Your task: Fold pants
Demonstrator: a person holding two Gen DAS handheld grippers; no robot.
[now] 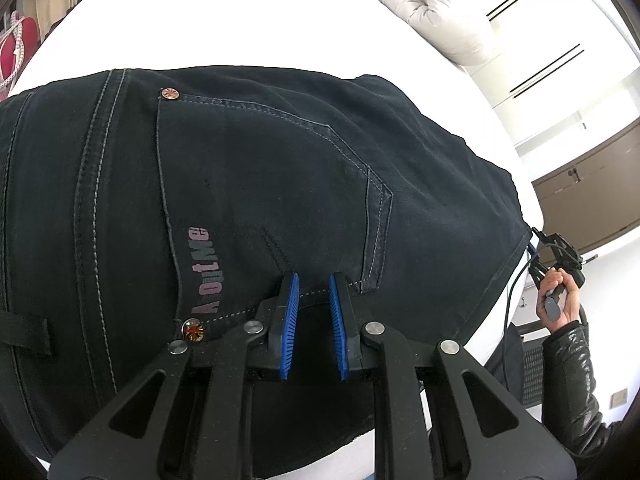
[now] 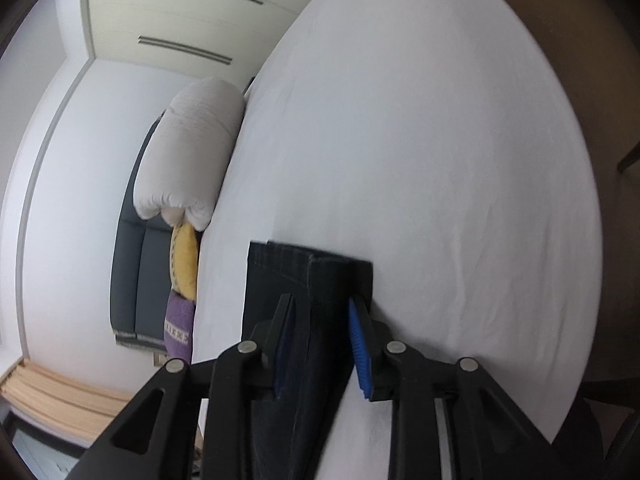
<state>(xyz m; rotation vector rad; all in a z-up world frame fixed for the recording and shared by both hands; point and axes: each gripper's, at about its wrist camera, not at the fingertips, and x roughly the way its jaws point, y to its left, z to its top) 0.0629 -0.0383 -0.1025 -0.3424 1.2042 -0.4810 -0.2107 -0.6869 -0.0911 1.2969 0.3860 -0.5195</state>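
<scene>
Since these are dark denim pants (image 1: 280, 168), I'd guess they're heavyish and floppy but not slippery, with thick seams that give good bite. They're spread seat-up on the white bed (image 1: 248, 24), back pocket facing me. My left claw (image 1: 314, 300) hovers over the pocket's near edge, blue pads parted, gripping nothing. Waistband or pocket seam looks like the best hold there. Over on the right, my right claw (image 2: 324, 340) is clenched on the leg hem (image 2: 308, 272), a doubled layer, held up above the sheet. Nothing's really in the way: rolled duvet (image 2: 192, 152) and yellow cushion (image 2: 184, 260) sit well apart at the far-left edge.
</scene>
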